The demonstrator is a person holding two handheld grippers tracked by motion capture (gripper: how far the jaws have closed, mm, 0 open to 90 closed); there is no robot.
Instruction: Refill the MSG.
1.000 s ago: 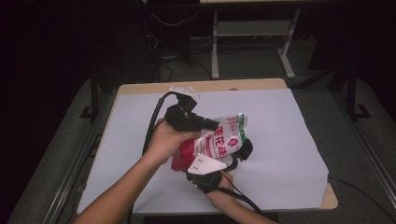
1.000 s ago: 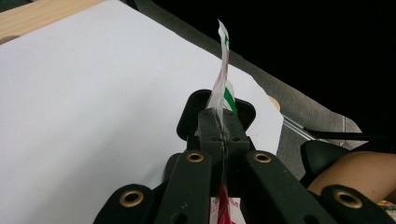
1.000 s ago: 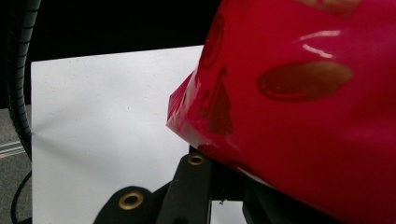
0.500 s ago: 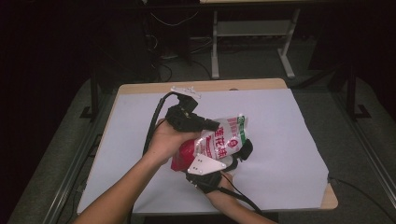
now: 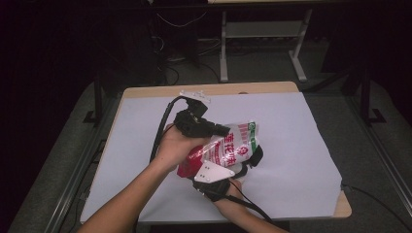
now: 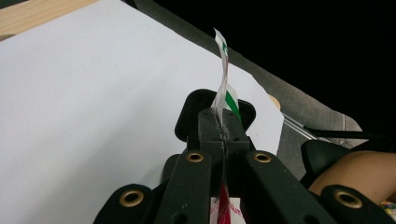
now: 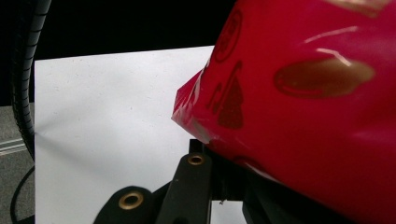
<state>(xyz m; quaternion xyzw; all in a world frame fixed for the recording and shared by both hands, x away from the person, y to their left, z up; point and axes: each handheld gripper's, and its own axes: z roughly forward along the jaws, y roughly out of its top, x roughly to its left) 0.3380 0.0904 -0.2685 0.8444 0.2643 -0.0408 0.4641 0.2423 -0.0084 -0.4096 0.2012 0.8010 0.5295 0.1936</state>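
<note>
The left gripper [image 6: 223, 122] has its jaws pressed together on the thin sealed top edge of the red-and-white snack bag [image 5: 221, 151], the film standing up between them with a green stripe showing. In the high view this left gripper [image 5: 224, 130] sits at about ten o'clock of the bag, its cable looping off toward the far edge. The right gripper [image 5: 245, 165] clamps the bag from about five o'clock (its pads are hidden under the glossy red film in the right gripper view, where the snack bag [image 7: 303, 88] bulges over the jaws). The bag hangs between both grippers near the middle of the white table cover [image 5: 301, 145], slightly toward the person's side.
</note>
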